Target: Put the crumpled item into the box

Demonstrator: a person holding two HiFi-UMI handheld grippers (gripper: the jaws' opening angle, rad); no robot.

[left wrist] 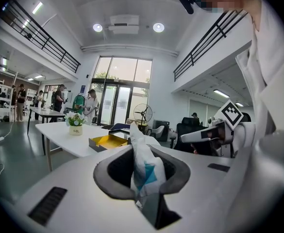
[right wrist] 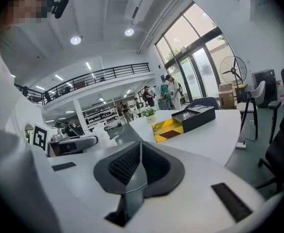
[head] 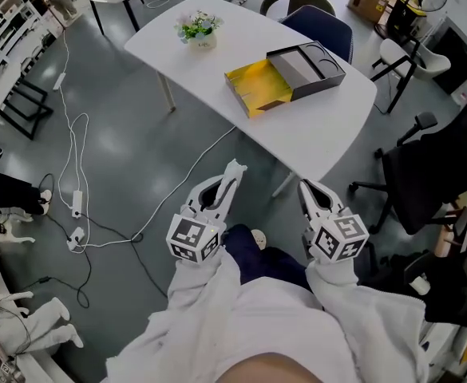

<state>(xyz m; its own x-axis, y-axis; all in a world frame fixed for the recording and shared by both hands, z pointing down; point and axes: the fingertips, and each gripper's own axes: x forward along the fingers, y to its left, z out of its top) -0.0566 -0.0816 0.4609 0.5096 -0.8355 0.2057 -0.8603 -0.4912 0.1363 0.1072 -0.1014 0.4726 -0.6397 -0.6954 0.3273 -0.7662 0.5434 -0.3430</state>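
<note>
The crumpled item (head: 234,168) is a white wad with a teal mark, and my left gripper (head: 230,179) is shut on it, held above the floor short of the table's near edge. In the left gripper view the crumpled item (left wrist: 143,163) stands upright between the jaws of the left gripper (left wrist: 142,152). The box (head: 285,76) lies open on the white table (head: 329,126), with a yellow inside and a dark lid beside it. My right gripper (head: 308,190) hovers beside the left one, shut and empty. The right gripper view shows the right gripper (right wrist: 140,155) closed and the box (right wrist: 183,122) ahead.
A small flower pot (head: 199,30) stands at the table's far left end. Blue and dark chairs (head: 321,21) sit behind the table; a black office chair (head: 425,174) is at the right. White cables (head: 77,178) trail over the grey floor at the left.
</note>
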